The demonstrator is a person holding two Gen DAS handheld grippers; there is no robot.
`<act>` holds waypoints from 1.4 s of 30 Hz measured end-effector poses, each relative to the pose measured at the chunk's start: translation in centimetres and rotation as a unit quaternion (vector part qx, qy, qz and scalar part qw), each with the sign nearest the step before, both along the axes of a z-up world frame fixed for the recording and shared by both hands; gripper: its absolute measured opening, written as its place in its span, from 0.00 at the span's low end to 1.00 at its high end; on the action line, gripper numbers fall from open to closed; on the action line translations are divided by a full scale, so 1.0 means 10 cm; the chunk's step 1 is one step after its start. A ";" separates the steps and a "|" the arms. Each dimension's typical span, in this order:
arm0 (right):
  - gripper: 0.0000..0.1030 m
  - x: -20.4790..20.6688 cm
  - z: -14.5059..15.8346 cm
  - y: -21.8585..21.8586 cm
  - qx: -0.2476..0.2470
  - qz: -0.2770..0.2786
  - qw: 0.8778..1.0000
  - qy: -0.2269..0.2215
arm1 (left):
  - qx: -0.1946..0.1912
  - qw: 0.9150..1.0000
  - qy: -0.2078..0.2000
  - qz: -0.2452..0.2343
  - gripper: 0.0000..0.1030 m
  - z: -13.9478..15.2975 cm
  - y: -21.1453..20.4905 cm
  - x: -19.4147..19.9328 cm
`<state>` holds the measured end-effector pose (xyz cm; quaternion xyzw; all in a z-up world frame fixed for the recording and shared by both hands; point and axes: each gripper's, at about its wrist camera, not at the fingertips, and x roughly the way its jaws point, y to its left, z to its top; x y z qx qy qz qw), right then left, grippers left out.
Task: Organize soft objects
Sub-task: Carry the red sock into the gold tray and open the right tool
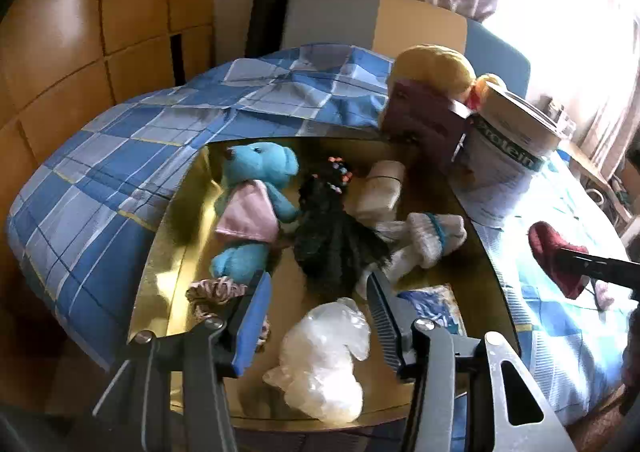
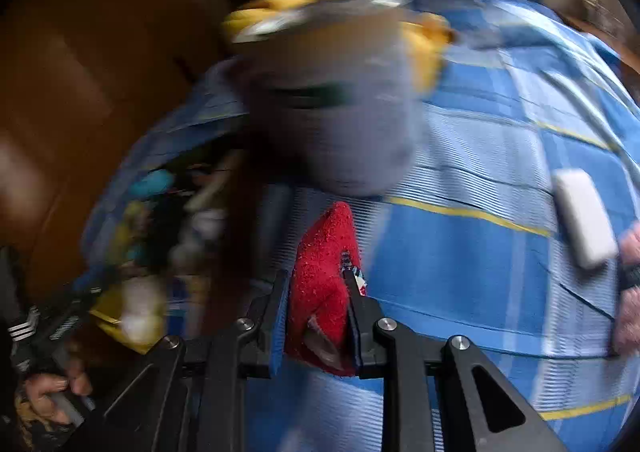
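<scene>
Looking along my left gripper (image 1: 316, 316), fingers spread wide and empty, I hover over a crinkly plastic bag (image 1: 324, 356) on the glossy gold tray (image 1: 168, 252); closing carelessly could snag the frizzy black doll (image 1: 332, 236) or blue plush bear (image 1: 252, 208).

From the right wrist, blurred, my right gripper (image 2: 320, 316) pinches the fuzzy red sock (image 2: 324, 284) above the checked cloth (image 2: 480, 252); the limp terry could slip out.

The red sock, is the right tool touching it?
Touching. In the right wrist view, the red sock sits pinched between both fingers of the right tool; the left wrist view also shows it hanging from that tool.
</scene>
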<state>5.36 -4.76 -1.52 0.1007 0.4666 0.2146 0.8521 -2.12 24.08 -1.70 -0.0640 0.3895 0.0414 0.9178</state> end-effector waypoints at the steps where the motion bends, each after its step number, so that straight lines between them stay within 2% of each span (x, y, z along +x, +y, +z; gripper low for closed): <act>1: 0.23 -0.01 0.05 0.14 0.002 0.018 1.000 -0.005 | -0.001 1.000 -0.001 0.005 0.50 0.00 0.03 0.00; 5: 0.23 0.00 0.18 0.60 0.014 0.073 0.997 -0.013 | 0.000 0.999 -0.008 0.033 0.50 0.04 0.21 -0.02; 11: 0.23 0.07 0.21 1.16 0.041 0.117 0.992 0.000 | -0.006 0.997 -0.009 0.081 0.53 0.06 0.53 -0.04; 15: 0.23 0.12 0.04 1.56 0.052 0.138 0.988 0.033 | -0.006 0.995 -0.008 0.097 0.53 0.04 0.63 -0.07; 20: 0.26 0.17 -0.31 1.91 0.029 0.148 0.985 0.085 | -0.007 0.995 -0.006 0.099 0.55 0.02 0.65 -0.08; 24: 0.37 0.11 -0.40 1.91 0.032 0.151 0.983 0.104 | -0.009 0.996 -0.003 0.093 0.55 -0.01 0.61 -0.08; 27: 0.38 0.06 -0.37 1.84 0.037 0.149 0.983 0.099 | -0.010 0.996 -0.003 0.088 0.55 -0.01 0.58 -0.08; 33: 0.38 -0.02 -0.17 1.62 0.037 0.133 0.989 0.059 | -0.004 0.997 -0.011 0.072 0.56 0.04 0.47 -0.09; 42: 0.39 -0.10 0.04 1.30 -0.002 0.096 0.995 -0.007 | 0.002 0.999 -0.021 0.033 0.55 0.12 0.24 -0.11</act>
